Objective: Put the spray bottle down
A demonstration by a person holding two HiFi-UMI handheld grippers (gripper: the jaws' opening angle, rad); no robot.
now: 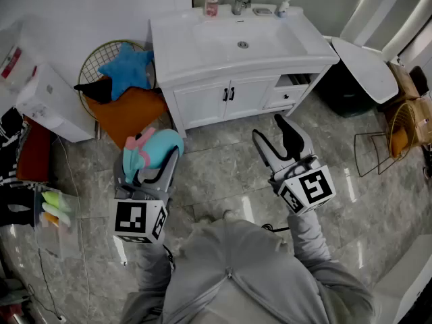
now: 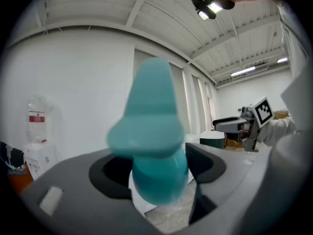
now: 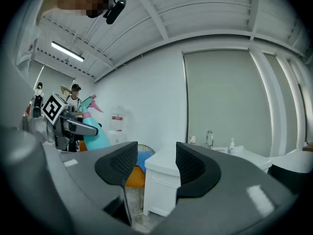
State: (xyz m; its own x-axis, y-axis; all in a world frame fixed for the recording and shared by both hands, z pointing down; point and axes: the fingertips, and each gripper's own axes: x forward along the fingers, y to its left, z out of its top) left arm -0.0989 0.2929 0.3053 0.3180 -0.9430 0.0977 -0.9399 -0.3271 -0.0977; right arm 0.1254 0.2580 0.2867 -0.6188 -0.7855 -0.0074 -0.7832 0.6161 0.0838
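spray bottle, teal with a pink head, held in the air by the left gripper
left gripper's jaws are clamped on the bottle's teal body, above the marble floor and in front of the white vanity. in the right gripper view the bottle's long axis runs roughly upright with the pink head at the top – nozzle direction is unclear. right gripper has its jaws spread with nothing between them, and sits well apart from the bottle.

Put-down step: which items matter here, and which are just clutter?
In play:
spray bottle
left tool, shut on it

Lying about:
sink cabinet
wire basket
blue star cushion
orange cushion
right tool, open and empty
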